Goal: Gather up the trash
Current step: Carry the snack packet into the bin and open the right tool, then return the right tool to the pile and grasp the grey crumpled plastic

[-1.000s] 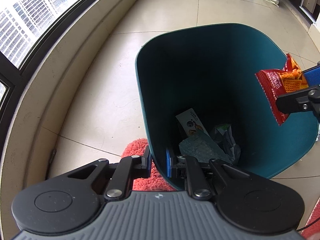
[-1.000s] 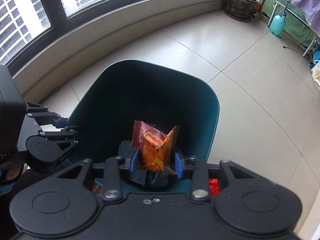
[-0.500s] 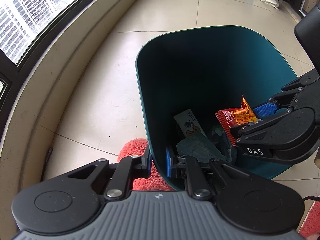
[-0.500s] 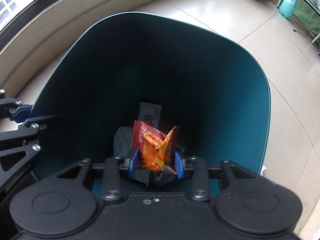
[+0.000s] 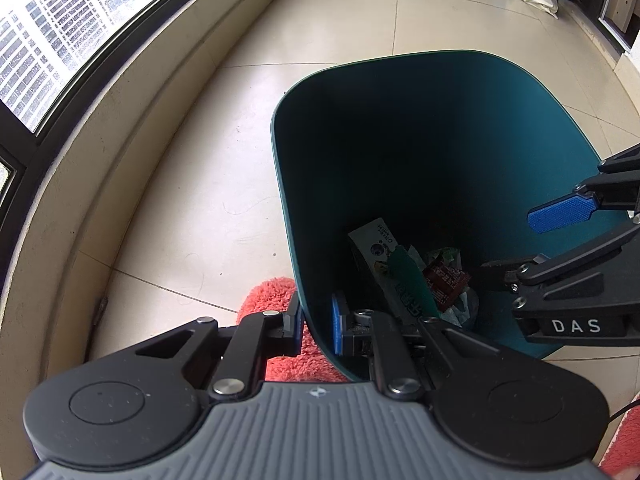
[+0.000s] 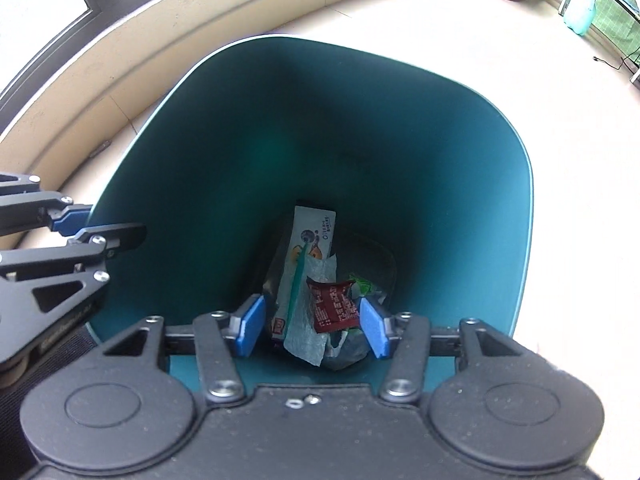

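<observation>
Currently, itemised by view:

Left wrist view
- Left gripper: jaws clamped on the near wall of the teal bin, one pad inside, one outside.
- Bin contents: red snack wrapper lying loose at the bottom, on a pale carton and crumpled plastic.
- Right gripper: reaching in over the right-hand rim, jaws apart and opening, nothing between them.
- Surroundings: red mat under the bin's near edge; tiled floor; curved window sill.

Right wrist view
- Right gripper: blue pads spread wide above the bin's mouth, gap empty.
- Red snack wrapper: resting on the heap below, free of both pads.
- Left gripper: pinching the left rim.

Step in hand: release of the wrapper into the bin; drop looks complete.
Next move, by judgement: lift the right gripper clear of the rim and go for further trash, the left steadying the bin.
</observation>
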Available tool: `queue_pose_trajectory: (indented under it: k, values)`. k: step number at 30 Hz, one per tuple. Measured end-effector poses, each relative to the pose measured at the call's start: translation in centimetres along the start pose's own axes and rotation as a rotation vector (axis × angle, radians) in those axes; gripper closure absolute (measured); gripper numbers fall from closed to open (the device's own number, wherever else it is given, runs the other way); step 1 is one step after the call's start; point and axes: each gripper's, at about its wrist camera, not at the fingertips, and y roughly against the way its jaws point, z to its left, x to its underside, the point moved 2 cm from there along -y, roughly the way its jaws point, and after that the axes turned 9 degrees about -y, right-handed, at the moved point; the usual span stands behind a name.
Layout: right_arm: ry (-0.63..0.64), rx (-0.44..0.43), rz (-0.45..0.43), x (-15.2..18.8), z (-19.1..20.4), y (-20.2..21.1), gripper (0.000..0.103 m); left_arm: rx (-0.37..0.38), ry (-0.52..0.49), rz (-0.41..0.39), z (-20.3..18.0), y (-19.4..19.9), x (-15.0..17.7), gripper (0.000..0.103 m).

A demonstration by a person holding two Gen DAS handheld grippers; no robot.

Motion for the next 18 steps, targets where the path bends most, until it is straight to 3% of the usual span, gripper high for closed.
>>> queue_pose_trajectory:
  k: [10, 18]
  values:
    - [-0.039, -0.066, -0.105, 1.2, -2.8, 7.1, 0.037, -0.022, -0.007, 0.004, -0.6, 0.0, -0.1, 0.090]
    - [-0.129, -0.066, -0.179, 3.2, -7.8, 10.4, 0.022, -0.046, -0.010, 0.013, -1.2, 0.1, -0.3, 0.090]
